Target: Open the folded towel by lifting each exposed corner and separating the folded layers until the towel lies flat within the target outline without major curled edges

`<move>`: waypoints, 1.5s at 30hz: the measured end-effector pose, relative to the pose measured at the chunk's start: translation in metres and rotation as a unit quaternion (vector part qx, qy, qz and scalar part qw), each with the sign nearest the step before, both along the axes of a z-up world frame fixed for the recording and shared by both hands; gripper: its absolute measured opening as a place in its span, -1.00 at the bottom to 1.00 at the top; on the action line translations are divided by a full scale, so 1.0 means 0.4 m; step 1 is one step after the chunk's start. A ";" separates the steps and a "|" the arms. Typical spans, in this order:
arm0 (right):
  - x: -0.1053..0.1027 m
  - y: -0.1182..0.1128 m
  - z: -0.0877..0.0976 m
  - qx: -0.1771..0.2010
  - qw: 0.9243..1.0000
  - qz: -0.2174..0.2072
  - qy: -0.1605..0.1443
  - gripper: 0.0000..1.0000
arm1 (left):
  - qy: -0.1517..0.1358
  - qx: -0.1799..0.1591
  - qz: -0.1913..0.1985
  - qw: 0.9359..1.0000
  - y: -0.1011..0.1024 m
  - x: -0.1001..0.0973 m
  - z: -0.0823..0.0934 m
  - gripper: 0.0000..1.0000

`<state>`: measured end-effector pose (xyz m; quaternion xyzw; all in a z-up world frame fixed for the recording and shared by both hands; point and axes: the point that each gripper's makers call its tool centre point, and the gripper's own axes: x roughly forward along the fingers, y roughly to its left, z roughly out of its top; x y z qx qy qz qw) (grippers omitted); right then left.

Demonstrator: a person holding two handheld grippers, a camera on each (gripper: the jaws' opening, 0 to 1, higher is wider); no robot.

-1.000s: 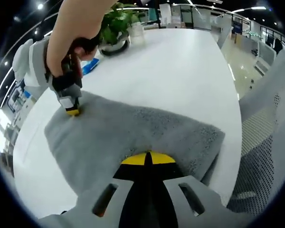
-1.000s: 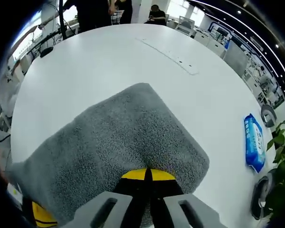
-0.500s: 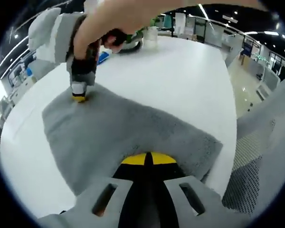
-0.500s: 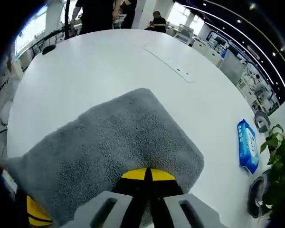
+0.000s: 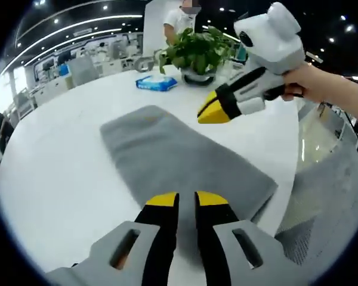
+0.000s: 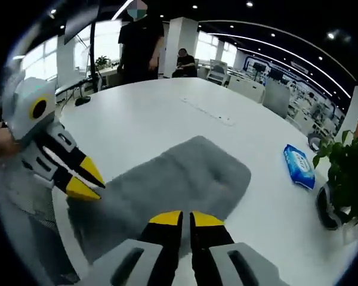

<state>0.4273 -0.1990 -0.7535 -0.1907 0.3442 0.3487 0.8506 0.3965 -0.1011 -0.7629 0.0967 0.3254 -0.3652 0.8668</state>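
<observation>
While the grey towel (image 5: pixel 179 158) lies folded on the white desk (image 5: pixel 53 179), its long axis running away from my left claw (image 5: pixel 186 199), both claws hover above it, pinching nothing. My left claw, jaws a slit apart, sits over the near end; my right claw (image 6: pixel 186 219), likewise barely parted, hangs over an edge.

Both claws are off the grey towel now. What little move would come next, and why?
Probably lower the left gripper to pinch the towel's near edge. The towel looks folded on the table, and both grippers, the right gripper too, hover above it holding nothing.
</observation>
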 end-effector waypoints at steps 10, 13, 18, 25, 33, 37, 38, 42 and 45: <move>-0.170 0.054 -0.106 0.005 0.998 0.019 0.055 -0.90 | 0.027 0.032 -0.001 0.999 0.027 -0.063 -0.059 -0.74; -0.186 0.066 -0.125 -0.014 0.998 0.035 0.054 -0.87 | 0.027 0.053 -0.003 0.998 0.044 -0.073 -0.083 -0.74; -0.187 0.059 -0.141 -0.015 0.998 0.034 0.050 -0.85 | 0.024 0.060 -0.011 0.998 0.047 -0.087 -0.110 -0.74; -0.187 0.056 -0.147 0.017 0.998 0.031 0.044 -0.85 | 0.030 0.057 -0.013 0.998 0.047 -0.083 -0.113 -0.74; -0.190 0.060 -0.125 0.032 0.998 0.017 0.048 -0.82 | 0.054 0.028 0.038 0.997 0.091 -0.093 -0.087 -0.66; -0.199 0.072 -0.109 0.041 0.998 0.022 0.046 -0.80 | 0.075 0.016 0.068 0.995 0.115 -0.105 -0.094 -0.60; -0.201 0.076 -0.102 0.044 0.998 0.024 0.042 -0.79 | 0.086 0.014 0.077 0.993 0.118 -0.107 -0.098 -0.60; -0.200 0.091 -0.070 0.059 0.998 0.026 0.028 -0.79 | 0.117 -0.001 0.076 0.990 0.103 -0.122 -0.109 -0.73; -0.200 0.100 -0.052 0.076 0.997 0.020 0.028 -0.79 | 0.126 -0.006 0.078 0.989 0.099 -0.121 -0.113 -0.83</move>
